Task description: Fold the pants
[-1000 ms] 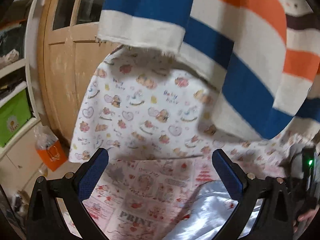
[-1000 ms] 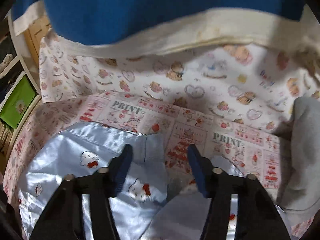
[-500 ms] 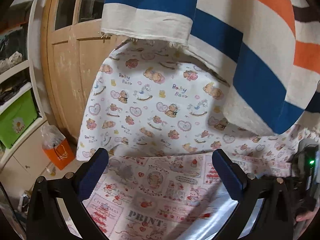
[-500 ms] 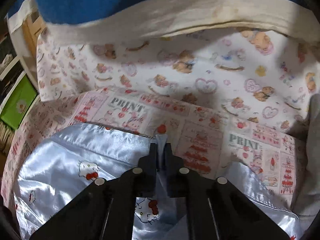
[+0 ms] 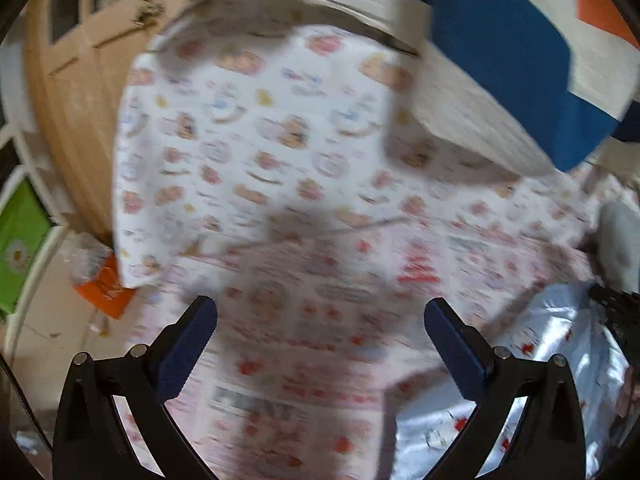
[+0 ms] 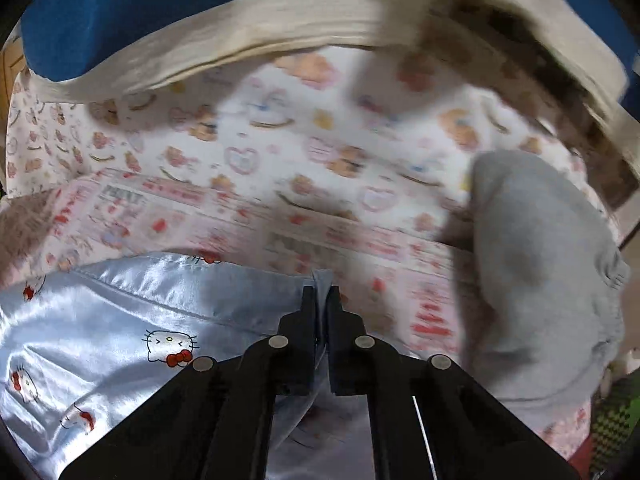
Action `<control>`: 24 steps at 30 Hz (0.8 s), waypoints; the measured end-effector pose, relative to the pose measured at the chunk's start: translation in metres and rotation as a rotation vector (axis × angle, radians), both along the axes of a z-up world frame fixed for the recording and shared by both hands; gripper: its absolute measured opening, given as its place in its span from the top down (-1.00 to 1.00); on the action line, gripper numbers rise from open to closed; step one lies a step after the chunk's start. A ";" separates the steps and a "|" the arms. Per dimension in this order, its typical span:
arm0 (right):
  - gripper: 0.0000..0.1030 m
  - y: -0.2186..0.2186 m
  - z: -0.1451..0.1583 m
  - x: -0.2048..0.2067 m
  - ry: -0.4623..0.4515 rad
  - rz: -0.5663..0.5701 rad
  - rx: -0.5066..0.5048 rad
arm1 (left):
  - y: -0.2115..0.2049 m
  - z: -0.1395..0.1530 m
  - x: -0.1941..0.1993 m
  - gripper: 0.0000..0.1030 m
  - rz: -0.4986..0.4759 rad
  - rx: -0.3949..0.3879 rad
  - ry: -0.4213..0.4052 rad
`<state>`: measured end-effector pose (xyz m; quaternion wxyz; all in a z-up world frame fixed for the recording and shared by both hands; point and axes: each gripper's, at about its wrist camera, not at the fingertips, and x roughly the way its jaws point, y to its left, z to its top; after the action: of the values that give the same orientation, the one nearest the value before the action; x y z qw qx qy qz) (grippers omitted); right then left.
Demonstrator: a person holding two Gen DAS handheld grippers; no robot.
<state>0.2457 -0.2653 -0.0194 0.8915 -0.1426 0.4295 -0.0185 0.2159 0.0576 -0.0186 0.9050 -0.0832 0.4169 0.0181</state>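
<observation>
The pants (image 6: 120, 320) are shiny light-blue satin with cartoon cat faces, lying on a pink printed sheet (image 6: 400, 248). My right gripper (image 6: 321, 294) is shut on a corner of the pants' upper edge, the fabric pinched between its jaws. In the left wrist view the pants (image 5: 560, 344) show at the lower right. My left gripper (image 5: 320, 324) is open and empty above the pink sheet (image 5: 320, 300), to the left of the pants. This view is blurred.
A white bear-print cloth (image 5: 248, 128) hangs behind the sheet. A blue, white and orange striped blanket (image 5: 500, 60) hangs overhead. A grey garment (image 6: 540, 272) lies at the right. A wooden door (image 5: 68, 92), an orange bag (image 5: 104, 288) and a green bin (image 5: 20, 244) are at the left.
My right gripper closed on the pants' edge and has carried it to the right. My left gripper, still open, has swung to the right over the sheet.
</observation>
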 end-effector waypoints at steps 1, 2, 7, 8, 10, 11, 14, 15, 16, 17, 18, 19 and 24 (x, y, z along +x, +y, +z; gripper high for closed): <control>0.92 -0.002 -0.001 -0.003 0.002 0.000 -0.001 | -0.005 -0.002 0.000 -0.99 -0.028 -0.028 0.011; 0.92 -0.005 -0.002 -0.008 0.006 0.002 0.000 | -0.011 -0.005 0.000 -0.99 -0.058 -0.053 0.032; 0.92 -0.017 -0.008 -0.026 0.017 0.006 0.035 | -0.040 -0.029 0.011 -0.32 -0.200 -0.145 0.205; 0.92 -0.018 -0.007 -0.026 0.019 0.008 0.044 | -0.041 -0.034 0.013 -0.27 -0.191 -0.164 0.232; 0.92 -0.019 -0.004 -0.026 0.009 0.012 0.055 | -0.040 -0.031 0.011 -0.04 -0.175 -0.175 0.198; 0.92 -0.018 -0.003 -0.026 0.005 0.013 0.055 | -0.039 -0.033 0.011 0.06 -0.185 -0.202 0.209; 0.92 -0.016 -0.004 -0.026 0.003 0.022 0.059 | -0.032 -0.037 0.012 0.25 -0.210 -0.344 0.242; 0.92 -0.016 -0.005 -0.027 0.006 0.024 0.060 | -0.033 -0.038 0.012 0.26 -0.221 -0.361 0.245; 0.92 -0.015 -0.005 -0.027 0.008 0.027 0.064 | -0.035 -0.037 0.011 0.29 -0.231 -0.358 0.247; 0.92 -0.015 -0.005 -0.028 0.007 0.030 0.067 | -0.036 -0.037 0.010 0.29 -0.237 -0.344 0.246; 0.92 -0.016 -0.004 -0.028 0.008 0.032 0.074 | -0.037 -0.036 0.011 0.29 -0.245 -0.338 0.246; 0.92 -0.017 -0.003 -0.027 0.007 0.034 0.079 | -0.039 -0.036 0.011 0.29 -0.259 -0.343 0.250; 0.92 -0.019 0.003 -0.029 -0.008 0.040 0.100 | -0.043 -0.032 0.010 0.94 -0.259 -0.301 0.218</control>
<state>0.2162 -0.2843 -0.0167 0.8994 -0.1064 0.4235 0.0205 0.2260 0.0147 -0.0510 0.8267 -0.1607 0.5173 -0.1520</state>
